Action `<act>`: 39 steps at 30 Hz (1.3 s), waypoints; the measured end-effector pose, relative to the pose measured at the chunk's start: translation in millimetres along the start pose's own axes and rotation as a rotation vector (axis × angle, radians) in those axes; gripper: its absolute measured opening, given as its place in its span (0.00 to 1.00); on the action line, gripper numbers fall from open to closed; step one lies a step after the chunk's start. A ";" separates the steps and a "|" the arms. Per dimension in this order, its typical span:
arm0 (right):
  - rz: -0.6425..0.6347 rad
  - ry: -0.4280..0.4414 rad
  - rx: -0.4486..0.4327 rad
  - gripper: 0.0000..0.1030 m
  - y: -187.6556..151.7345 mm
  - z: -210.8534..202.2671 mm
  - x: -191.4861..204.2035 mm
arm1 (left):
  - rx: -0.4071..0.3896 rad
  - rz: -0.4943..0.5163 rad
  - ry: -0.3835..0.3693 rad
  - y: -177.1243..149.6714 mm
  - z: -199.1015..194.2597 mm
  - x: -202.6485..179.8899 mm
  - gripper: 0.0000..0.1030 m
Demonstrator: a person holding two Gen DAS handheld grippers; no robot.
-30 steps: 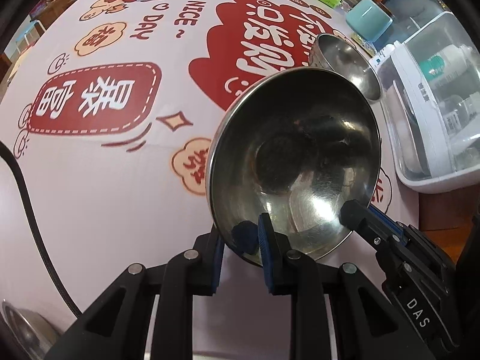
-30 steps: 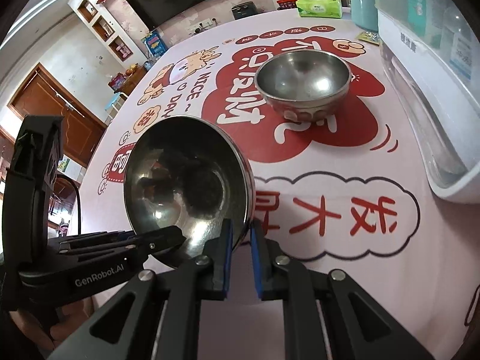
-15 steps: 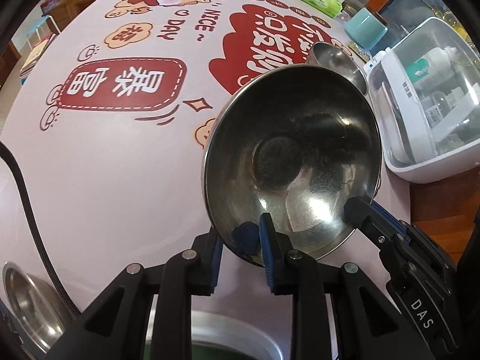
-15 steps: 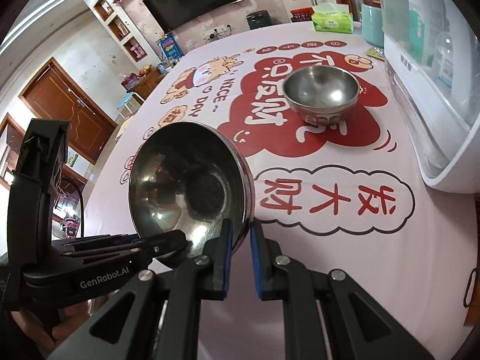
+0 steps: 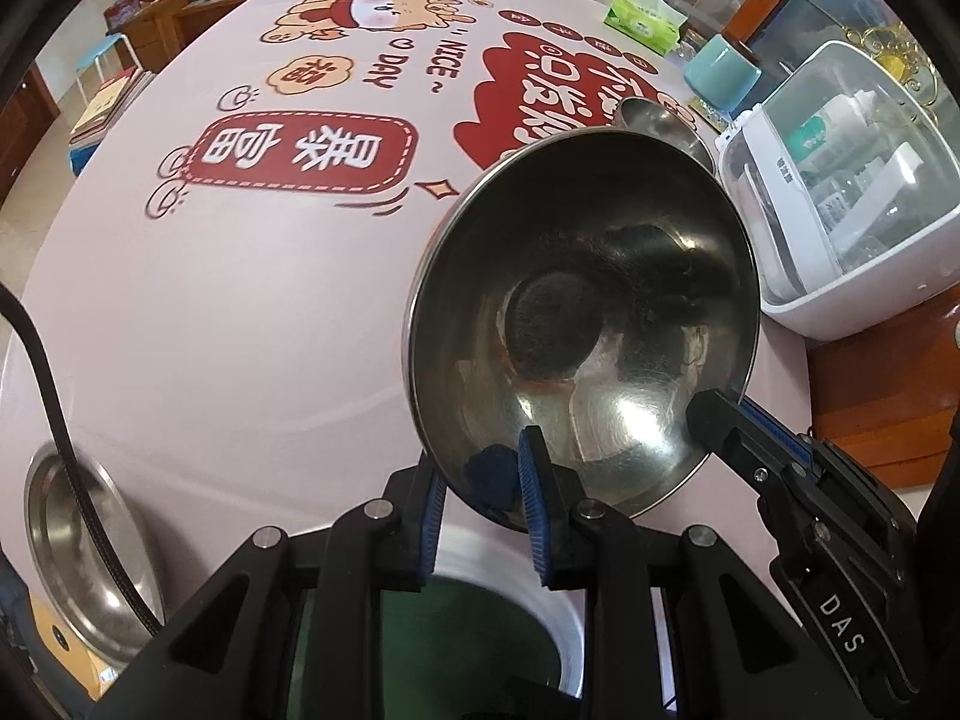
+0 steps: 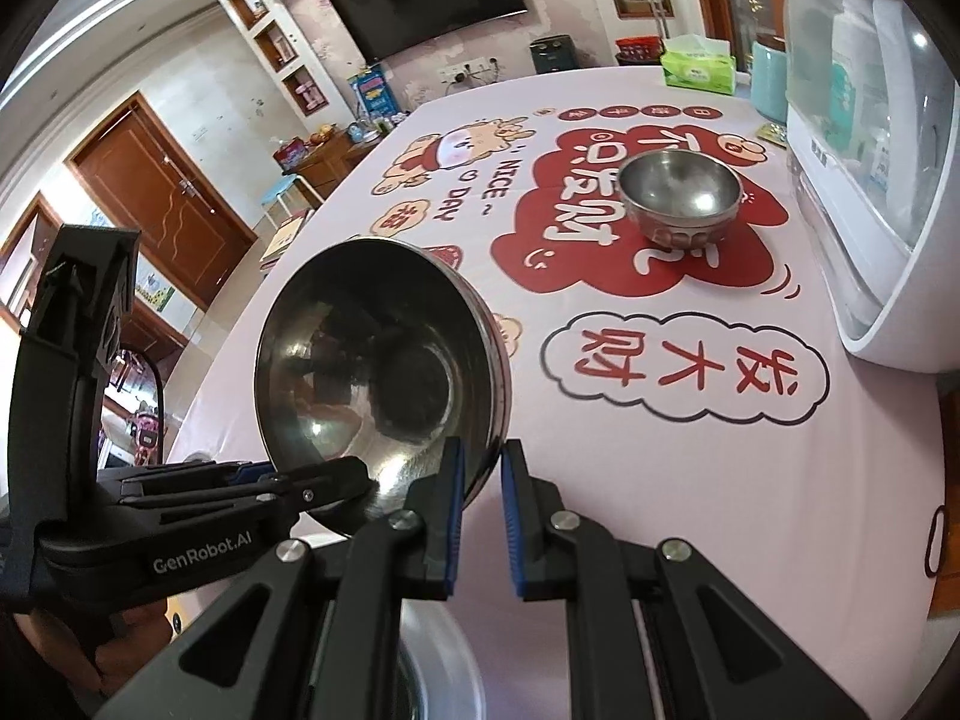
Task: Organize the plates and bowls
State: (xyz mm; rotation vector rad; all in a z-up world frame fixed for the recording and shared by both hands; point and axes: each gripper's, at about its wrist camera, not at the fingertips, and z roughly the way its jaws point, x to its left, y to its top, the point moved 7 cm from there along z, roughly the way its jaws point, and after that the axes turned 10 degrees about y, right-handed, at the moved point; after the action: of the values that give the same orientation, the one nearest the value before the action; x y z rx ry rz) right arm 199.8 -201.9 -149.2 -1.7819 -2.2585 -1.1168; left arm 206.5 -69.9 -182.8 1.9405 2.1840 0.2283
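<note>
1. A large stainless steel bowl [image 5: 582, 324] is tilted above the near part of the counter [image 5: 240, 300], its rim between the fingers of the left tool [image 5: 480, 492] and of the right tool [image 6: 480, 498].
2. A smaller stainless steel bowl [image 6: 681, 195] stands on the counter beyond it.
3. A domed plastic cabinet [image 6: 870, 138] stands right of that bowl.
4. A green tissue pack [image 6: 699, 63] lies at the far edge.
5. A flat steel plate [image 5: 78, 546] lies near left.

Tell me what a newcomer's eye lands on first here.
First, the big steel bowl, tilted in mid-air, with the left gripper and right gripper each pinching its near rim. Beyond it, a smaller bowl sits on the red cartoon print of the pink tablecloth, beside a white lidded box.
</note>
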 end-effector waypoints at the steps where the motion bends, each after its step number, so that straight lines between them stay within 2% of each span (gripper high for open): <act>1: -0.005 0.001 0.001 0.11 -1.4 -0.9 2.0 | 0.000 -0.003 0.000 -2.6 -1.4 1.7 0.21; 13: -0.104 0.007 0.024 0.12 -29.2 -13.3 38.0 | -0.017 -0.039 0.004 -42.3 -24.1 24.1 0.21; 25: -0.240 -0.028 0.046 0.14 -56.3 -21.9 88.4 | -0.029 -0.086 -0.025 -78.8 -42.8 59.5 0.22; 39: -0.353 0.008 0.085 0.15 -76.3 0.7 166.8 | -0.027 -0.133 -0.033 -110.4 -63.8 135.2 0.22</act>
State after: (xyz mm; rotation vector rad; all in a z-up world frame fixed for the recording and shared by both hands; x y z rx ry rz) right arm 78.6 -69.4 -111.3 -1.3798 -2.6413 -1.0490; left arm 69.1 52.4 -156.5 1.7635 2.2655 0.2006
